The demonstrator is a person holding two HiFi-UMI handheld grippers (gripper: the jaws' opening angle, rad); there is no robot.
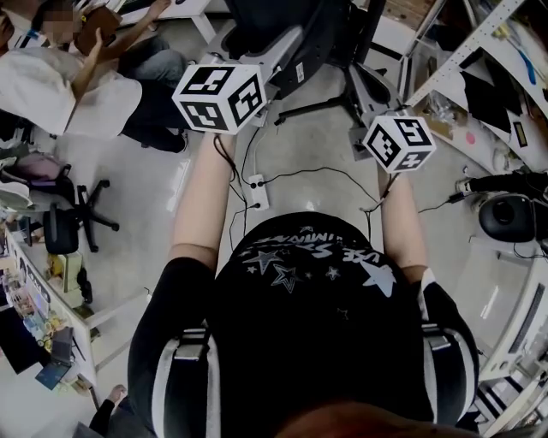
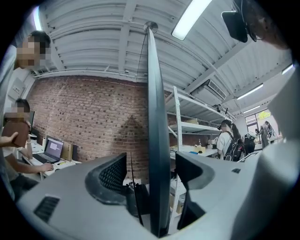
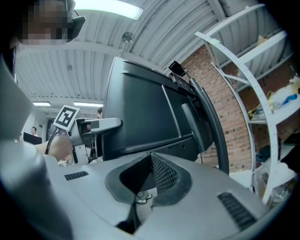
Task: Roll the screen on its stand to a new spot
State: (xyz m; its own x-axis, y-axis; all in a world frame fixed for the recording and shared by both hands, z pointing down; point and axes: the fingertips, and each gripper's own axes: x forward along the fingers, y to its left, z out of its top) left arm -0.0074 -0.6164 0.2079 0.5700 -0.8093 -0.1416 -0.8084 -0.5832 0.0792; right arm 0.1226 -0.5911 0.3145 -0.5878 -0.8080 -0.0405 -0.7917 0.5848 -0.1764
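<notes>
The dark screen [image 1: 274, 21] on its wheeled stand [image 1: 330, 104] stands just ahead of me. In the left gripper view its thin edge [image 2: 158, 122] rises upright between the jaws of my left gripper [image 2: 151, 174]. The jaws stand wide, with a gap between each pad and the edge. The right gripper view shows the screen's black back [image 3: 140, 117] beyond my right gripper [image 3: 150, 161], whose jaws meet at the tips with nothing between them. The left gripper [image 3: 96, 125] shows there at the screen's far edge. From above, my left gripper [image 1: 295, 53] and right gripper [image 1: 366, 81] reach toward the screen.
A white power strip [image 1: 257, 190] with trailing cables lies on the floor in front of my feet. Seated people [image 1: 94, 77] and an office chair [image 1: 73, 218] are at the left. White shelving [image 1: 484, 77] runs along the right, and a brick wall [image 2: 84, 122] lies behind the screen.
</notes>
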